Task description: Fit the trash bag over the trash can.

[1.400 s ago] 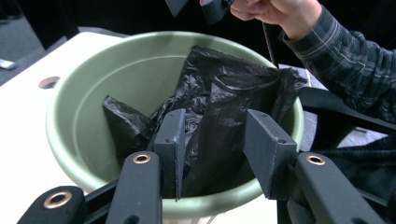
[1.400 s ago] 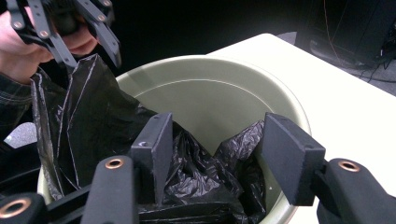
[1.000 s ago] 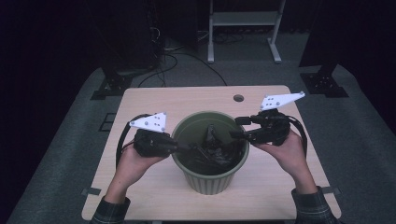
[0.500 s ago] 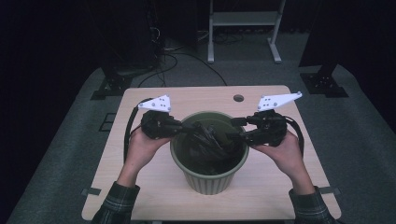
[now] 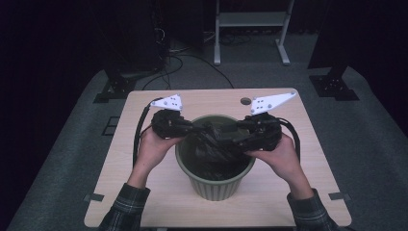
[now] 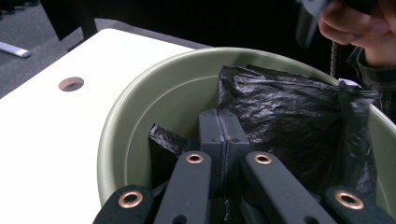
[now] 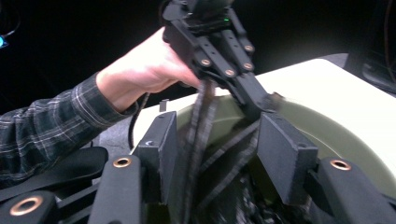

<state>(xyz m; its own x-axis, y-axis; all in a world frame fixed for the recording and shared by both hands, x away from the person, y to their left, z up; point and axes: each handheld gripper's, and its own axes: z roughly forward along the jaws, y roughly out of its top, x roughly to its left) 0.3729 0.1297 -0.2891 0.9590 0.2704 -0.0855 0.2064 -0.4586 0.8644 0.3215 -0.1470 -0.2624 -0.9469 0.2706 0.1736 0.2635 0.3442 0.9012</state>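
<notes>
A green plastic bin [image 5: 211,188] stands mid-table with a crumpled black bag [image 5: 217,150] inside. My left gripper [image 5: 201,131] reaches over the bin's left rim. Its jaws are shut on a fold of the black bag [image 6: 289,112] just inside the green bin [image 6: 122,116], the left gripper [image 6: 223,119] tips pressed together. My right gripper [image 5: 227,137] comes over the right rim. In the right gripper view, the right gripper [image 7: 219,140] stands open, and stretched strands of the bag [image 7: 201,121] run between its jaws up to the left gripper [image 7: 261,105].
The light wooden table [image 5: 288,197] has a small round hole [image 5: 246,101] at its back edge. Dark stands and cables sit on the grey floor behind it. A white shelf frame [image 5: 250,19] stands at the back.
My left gripper has moved away from the person and in over the bin's rim, pulling bag material up. The right gripper has shifted slightly left over the bin.
</notes>
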